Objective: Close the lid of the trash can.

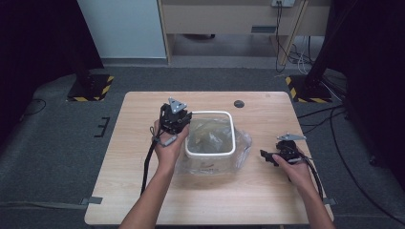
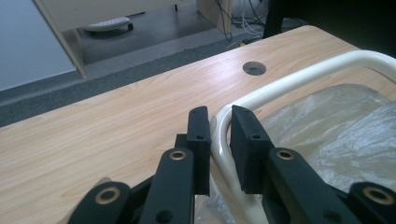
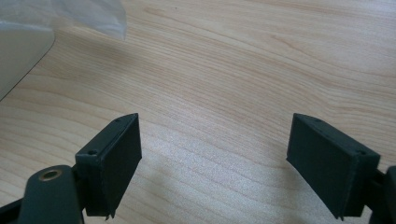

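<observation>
Smooth pale wooden table (image 1: pixel 143 191) holds a clear bin with a rounded white plastic rim (image 2: pixel 299 79), lined with a crinkly see-through bag (image 2: pixel 336 121). Left gripper (image 2: pixel 219 135) pinches that rim. Right gripper (image 3: pixel 215 154) rests wide open, holding nothing.

No readable words, numbers, labels or brand marks appear anywhere. The one sign-like marking is yellow-and-black hazard striping (image 1: pixel 106 86) on the floor stand bases beyond the desk's (image 1: pixel 143 191) far corners; it carries no lettering.
</observation>
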Tool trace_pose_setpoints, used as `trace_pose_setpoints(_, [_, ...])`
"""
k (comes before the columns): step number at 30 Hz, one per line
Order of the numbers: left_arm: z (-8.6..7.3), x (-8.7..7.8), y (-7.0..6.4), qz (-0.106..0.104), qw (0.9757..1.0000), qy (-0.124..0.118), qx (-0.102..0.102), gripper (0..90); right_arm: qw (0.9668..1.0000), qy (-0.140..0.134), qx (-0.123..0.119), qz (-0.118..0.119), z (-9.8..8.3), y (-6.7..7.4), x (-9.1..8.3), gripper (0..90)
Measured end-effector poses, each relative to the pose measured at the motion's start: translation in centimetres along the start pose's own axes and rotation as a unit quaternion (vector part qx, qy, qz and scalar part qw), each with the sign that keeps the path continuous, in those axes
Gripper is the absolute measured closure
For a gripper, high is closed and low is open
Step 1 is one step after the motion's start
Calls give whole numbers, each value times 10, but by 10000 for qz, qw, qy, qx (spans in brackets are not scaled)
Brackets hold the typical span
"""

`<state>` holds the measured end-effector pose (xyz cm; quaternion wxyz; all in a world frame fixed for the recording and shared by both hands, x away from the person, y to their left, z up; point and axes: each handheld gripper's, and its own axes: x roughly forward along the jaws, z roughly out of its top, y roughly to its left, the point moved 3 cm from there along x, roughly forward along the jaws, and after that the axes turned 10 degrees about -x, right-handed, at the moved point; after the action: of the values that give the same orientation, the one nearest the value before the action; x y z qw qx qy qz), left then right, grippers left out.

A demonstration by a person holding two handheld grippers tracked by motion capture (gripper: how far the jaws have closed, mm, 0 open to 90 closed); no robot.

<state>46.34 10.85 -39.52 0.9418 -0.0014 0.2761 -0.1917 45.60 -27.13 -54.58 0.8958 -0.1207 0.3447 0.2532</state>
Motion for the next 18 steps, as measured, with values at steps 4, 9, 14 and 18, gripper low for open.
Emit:
trace_pose_setpoints(4, [-3,0,1,14,10000,34,-44,777,10000,13,5,0,-1,0,0,177])
trace_pose_setpoints(9, [-8,6,4,-8,9999,106,-69,777,10000,8,40,28,-1,1,1,177])
trace_pose_setpoints(14, [-13,10,5,-71,9998,162,-76,777,10000,36,-26,2,-1,2,2,177])
trace_pose_setpoints(18, [-15,11,6,-148,9997,180,-63,776,10000,47,-6,5,-1,3,2,177])
